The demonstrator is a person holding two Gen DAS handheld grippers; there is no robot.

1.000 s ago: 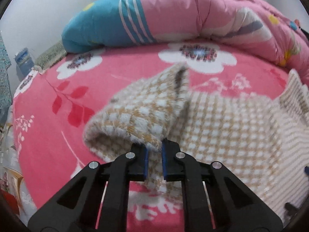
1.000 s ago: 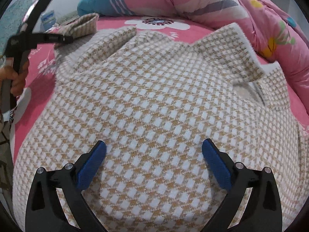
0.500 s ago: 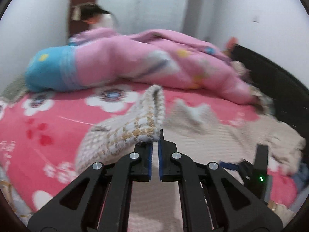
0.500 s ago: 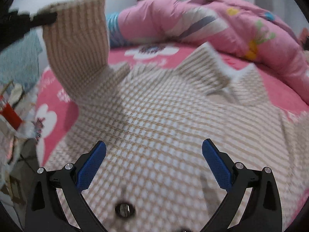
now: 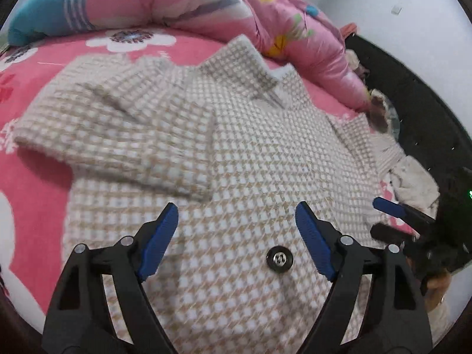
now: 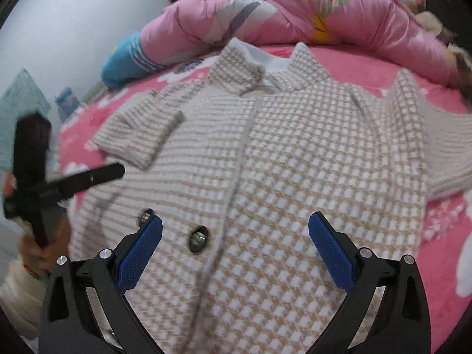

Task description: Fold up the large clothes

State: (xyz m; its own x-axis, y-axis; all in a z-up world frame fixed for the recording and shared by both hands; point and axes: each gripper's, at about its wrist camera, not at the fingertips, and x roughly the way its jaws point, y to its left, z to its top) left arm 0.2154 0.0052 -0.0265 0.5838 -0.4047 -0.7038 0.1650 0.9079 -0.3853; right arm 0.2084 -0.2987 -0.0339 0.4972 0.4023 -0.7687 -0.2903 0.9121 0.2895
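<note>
Pink bed (image 5: 38, 183), checked coat (image 5: 250, 153), left gripper (image 5: 236, 227) fingers just spread, empty.

The coat (image 5: 259, 159) is thick, nubby woven cloth in a matt beige-and-white check, with glossy metal-centred buttons (image 5: 279, 259). The bed sheet (image 5: 35, 183) looks like soft fleece. The quilt (image 6: 309, 8) is smooth, faintly shiny fabric.

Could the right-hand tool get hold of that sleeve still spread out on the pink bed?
Probably yes. The right gripper hovers with jaws wide and empty above the beige-and-white checked coat. Its unfolded sleeve lies flat on the pink floral bedsheet, uncovered, nothing in between.
</note>
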